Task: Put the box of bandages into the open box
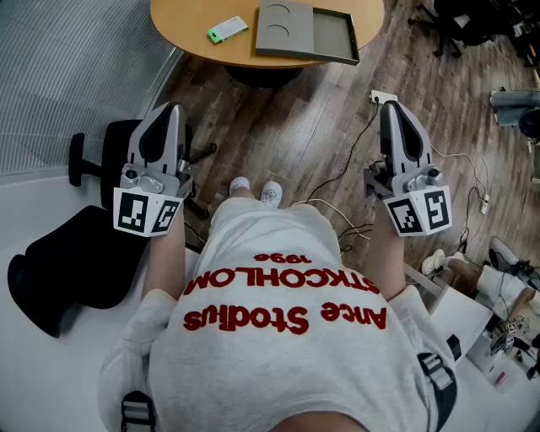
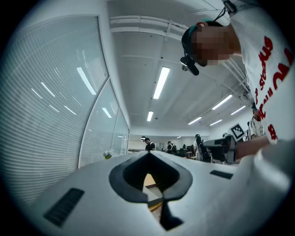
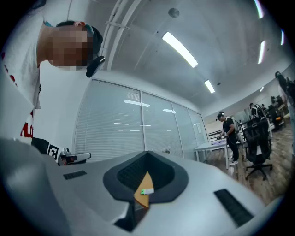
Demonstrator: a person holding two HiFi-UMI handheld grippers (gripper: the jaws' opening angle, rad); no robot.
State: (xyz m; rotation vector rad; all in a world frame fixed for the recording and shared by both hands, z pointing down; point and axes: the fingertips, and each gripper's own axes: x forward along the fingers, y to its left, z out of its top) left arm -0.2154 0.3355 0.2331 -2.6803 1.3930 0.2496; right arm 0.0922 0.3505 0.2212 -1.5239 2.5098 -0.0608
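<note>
On the table (image 1: 190,18), clearest in head view, bandage box (image 1: 228,30) lies beside open box (image 1: 334,35); left tool (image 1: 171,110) and right tool (image 1: 390,107) closed.

On the round wooden worktop (image 1: 186,24) at twelve o'clock, the small green-and-white bandage box (image 1: 228,30) lies just left of the open grey cardboard box (image 1: 333,35). A black office chair (image 1: 108,143) stands at nine o'clock.

Probably an open-plan office, swivel chairs (image 3: 258,138), blind-covered glass partitions (image 3: 138,124), ceiling strip lights (image 2: 160,83), desks (image 3: 209,146).
</note>
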